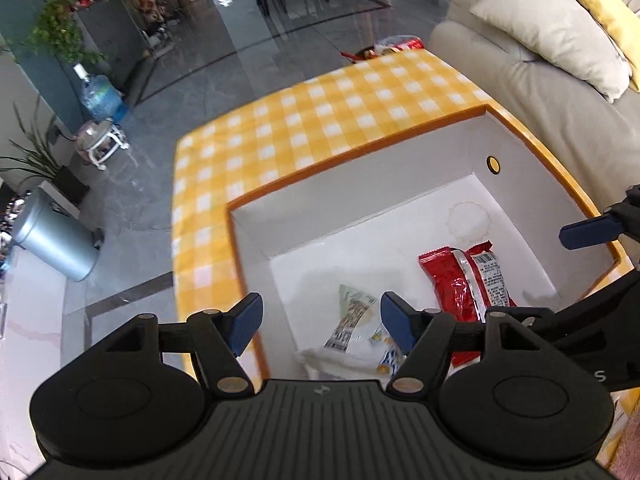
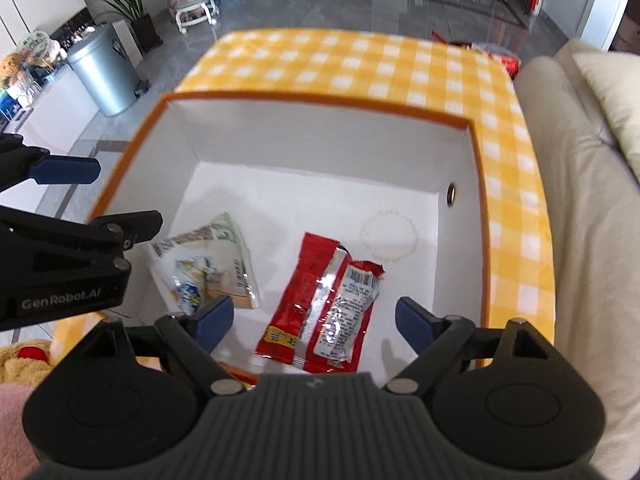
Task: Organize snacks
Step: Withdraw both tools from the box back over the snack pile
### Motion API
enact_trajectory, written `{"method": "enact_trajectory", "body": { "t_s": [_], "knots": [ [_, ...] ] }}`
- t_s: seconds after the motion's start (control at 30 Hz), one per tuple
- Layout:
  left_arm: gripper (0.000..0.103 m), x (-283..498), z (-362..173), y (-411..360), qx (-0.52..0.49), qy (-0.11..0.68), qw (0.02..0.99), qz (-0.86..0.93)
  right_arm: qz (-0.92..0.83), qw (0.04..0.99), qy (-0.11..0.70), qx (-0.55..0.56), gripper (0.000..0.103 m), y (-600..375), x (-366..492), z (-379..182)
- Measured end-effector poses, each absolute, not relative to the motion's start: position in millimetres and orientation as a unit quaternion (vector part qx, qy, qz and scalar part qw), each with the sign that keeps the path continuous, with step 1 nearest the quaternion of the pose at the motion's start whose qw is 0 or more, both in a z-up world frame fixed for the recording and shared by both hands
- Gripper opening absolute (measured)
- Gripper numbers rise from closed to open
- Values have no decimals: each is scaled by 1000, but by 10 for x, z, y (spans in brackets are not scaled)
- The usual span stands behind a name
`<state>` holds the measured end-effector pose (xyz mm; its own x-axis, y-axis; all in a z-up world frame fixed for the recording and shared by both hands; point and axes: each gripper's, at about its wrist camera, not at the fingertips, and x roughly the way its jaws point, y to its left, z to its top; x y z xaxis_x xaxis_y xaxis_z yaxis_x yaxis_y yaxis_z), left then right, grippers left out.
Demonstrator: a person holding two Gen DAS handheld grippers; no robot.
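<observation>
A white box with an orange rim [image 1: 352, 156] [image 2: 320, 106] sits on a table with a yellow checked cloth [image 1: 320, 112] [image 2: 360, 60]. Inside lie a red snack packet [image 1: 468, 280] [image 2: 324, 300] and a white and green snack packet [image 1: 352, 320] [image 2: 208, 260]. My left gripper [image 1: 320, 322] is open and empty above the box's near left corner. My right gripper [image 2: 316, 322] is open and empty above the red packet. The left gripper also shows at the left of the right wrist view [image 2: 80, 216].
A beige sofa with cushions [image 1: 560, 60] [image 2: 580, 160] runs along the table's right side. More snack bags [image 1: 400, 46] [image 2: 496, 54] lie beyond the table's far edge. A metal bin [image 1: 56, 236] [image 2: 104, 68] and plants stand on the floor to the left.
</observation>
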<state>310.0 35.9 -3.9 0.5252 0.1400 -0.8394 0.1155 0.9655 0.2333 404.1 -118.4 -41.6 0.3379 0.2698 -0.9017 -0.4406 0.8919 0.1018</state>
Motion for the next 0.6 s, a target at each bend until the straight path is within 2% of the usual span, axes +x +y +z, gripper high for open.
{"method": "enact_trajectory", "body": {
  "t_s": [0.37,0.6],
  "knots": [
    [80,2399,285,470,76,439,895,24,217,858,461,-66,85,-1319,3415,53],
    [80,1953,253,451,62,410,909,39,219,878,424,-43,85,-1485,2908,172]
  ]
}}
